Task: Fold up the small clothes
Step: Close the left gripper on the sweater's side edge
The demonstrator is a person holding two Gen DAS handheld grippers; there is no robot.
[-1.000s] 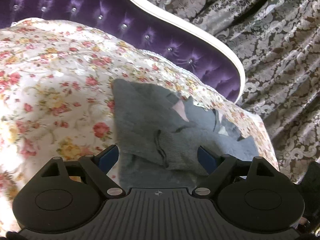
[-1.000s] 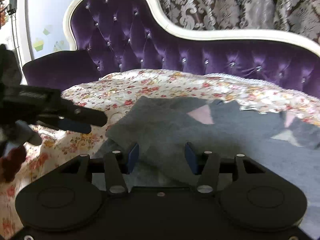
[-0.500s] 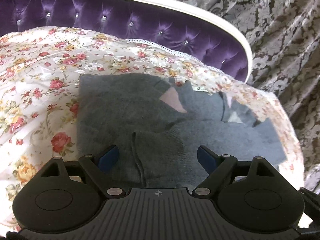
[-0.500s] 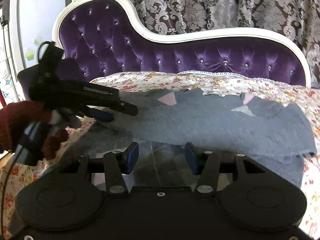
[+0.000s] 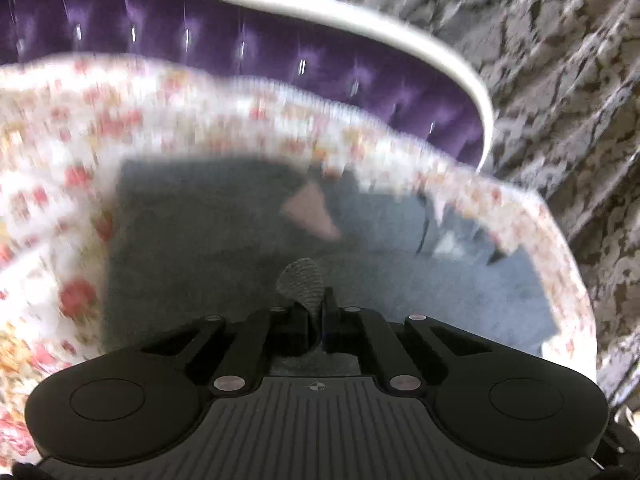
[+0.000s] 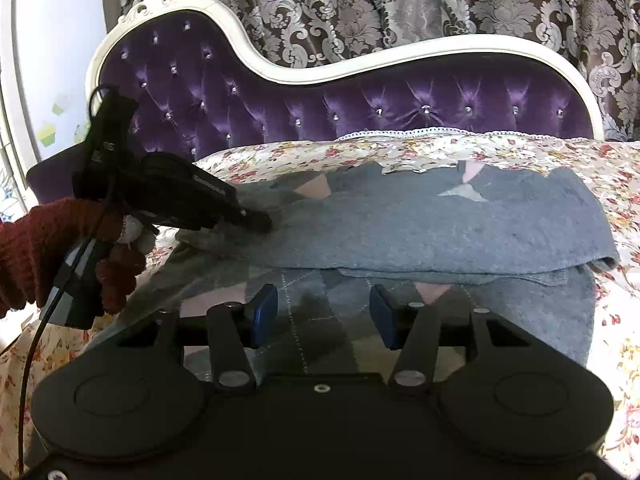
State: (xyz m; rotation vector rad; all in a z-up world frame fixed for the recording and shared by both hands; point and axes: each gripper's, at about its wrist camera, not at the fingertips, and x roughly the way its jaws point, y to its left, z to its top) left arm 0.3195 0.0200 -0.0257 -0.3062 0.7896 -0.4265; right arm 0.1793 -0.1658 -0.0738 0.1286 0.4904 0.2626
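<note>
Left wrist view motion-blurred, right wrist view sharp, soft daylight, fisheye-curved edges

The sweater [image 6: 420, 224] lies on the bedspread [image 6: 600, 168], the headboard [image 6: 360, 92] behind it and the curtain [image 6: 360, 4] behind that.

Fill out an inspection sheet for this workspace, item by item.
Surface: floral bedspread over a purple tufted chaise.
Job's things: grey knit sweater with pink and white diamonds, upper layer folded over the lower.
Clutter: nothing seen.
Grippers: left gripper shut on a pinch of the sweater; right gripper open above the sweater's near part, nothing between the pads.
Cables: black cable hanging from the left gripper.
Surroundings: damask curtain; red gloved hand.
</note>
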